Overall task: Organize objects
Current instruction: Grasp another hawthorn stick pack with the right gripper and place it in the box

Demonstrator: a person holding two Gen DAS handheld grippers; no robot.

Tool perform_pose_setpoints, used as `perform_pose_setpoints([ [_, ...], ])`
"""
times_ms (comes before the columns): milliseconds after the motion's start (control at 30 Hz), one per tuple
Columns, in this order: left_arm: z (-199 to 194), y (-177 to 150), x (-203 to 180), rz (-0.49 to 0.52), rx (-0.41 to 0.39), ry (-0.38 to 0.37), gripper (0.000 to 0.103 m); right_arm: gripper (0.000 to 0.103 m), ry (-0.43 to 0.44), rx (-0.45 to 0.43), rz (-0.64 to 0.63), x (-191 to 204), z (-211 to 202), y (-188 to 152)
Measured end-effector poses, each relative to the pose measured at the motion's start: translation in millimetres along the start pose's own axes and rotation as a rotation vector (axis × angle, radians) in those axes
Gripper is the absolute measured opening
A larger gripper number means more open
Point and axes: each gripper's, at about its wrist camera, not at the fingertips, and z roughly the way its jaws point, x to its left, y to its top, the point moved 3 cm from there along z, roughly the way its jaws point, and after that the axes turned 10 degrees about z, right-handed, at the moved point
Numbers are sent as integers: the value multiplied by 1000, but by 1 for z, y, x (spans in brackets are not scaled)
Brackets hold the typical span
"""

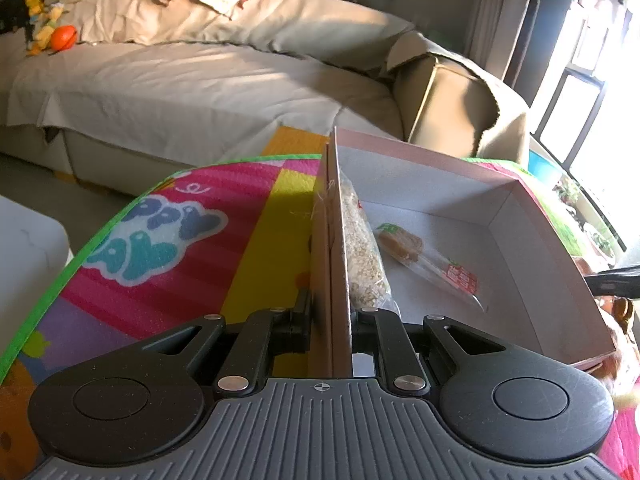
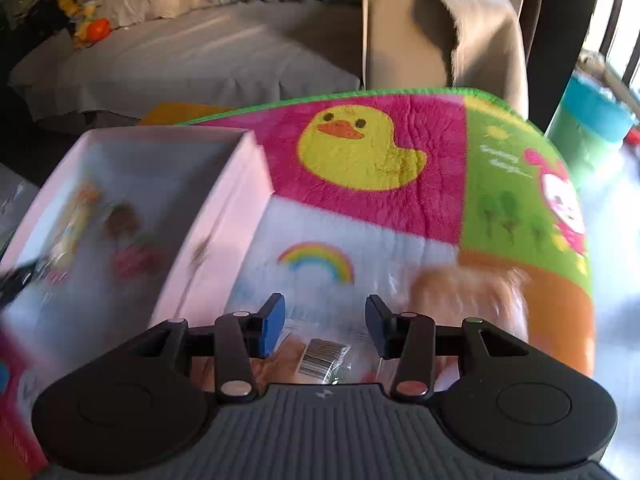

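A pink open box [image 1: 440,156] rests on the colourful play mat [image 1: 168,248]. My left gripper [image 1: 332,308] is shut on the box's left wall. Inside the box lie an oat bar packet [image 1: 364,248] against that wall and a clear-wrapped cake with a red label [image 1: 428,260]. In the right wrist view the same box [image 2: 224,216] is at the left, blurred. My right gripper [image 2: 326,320], with blue pads [image 2: 274,324], is just right of the box. It is closed on a clear snack packet with a barcode [image 2: 324,356], which stays sharp while the mat blurs.
A blurred orange-brown packet [image 2: 468,292] lies on the mat to the right of my right gripper. A beige sofa [image 1: 180,92] stands behind the mat. A blue-green container [image 2: 592,120] stands at the far right and a red package [image 2: 16,400] at the lower left.
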Motion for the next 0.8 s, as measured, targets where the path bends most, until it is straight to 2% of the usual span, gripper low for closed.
perform_pose_setpoints([
  [33, 0, 0, 0, 0, 0, 0, 15, 53, 24, -50, 17, -2, -21, -6],
  [100, 0, 0, 0, -2, -1, 0, 15, 78, 22, -152, 63, -9, -57, -19],
  [133, 1, 0, 0, -3, -1, -1, 15, 79, 9, -192, 85, -14, -73, -28],
  [233, 0, 0, 0, -3, -3, -4, 15, 80, -44, -222, 151, -34, -91, -54],
  [300, 0, 0, 0, -5, -3, -8, 15, 80, -86, -214, 188, -43, -91, -72],
  [367, 0, 0, 0, -4, -3, -9, 15, 80, -92, -197, 187, -43, -88, -91],
  [600, 0, -1, 0, 2, -2, -8, 15, 81, 59, -62, 219, -12, -64, -147],
  [733, -1, -2, 1, 4, -3, -8, 15, 85, 184, -31, 143, 29, -76, -166],
  [800, -1, -2, 1, 7, -4, -10, 15, 85, 199, -32, 79, 45, -81, -168],
])
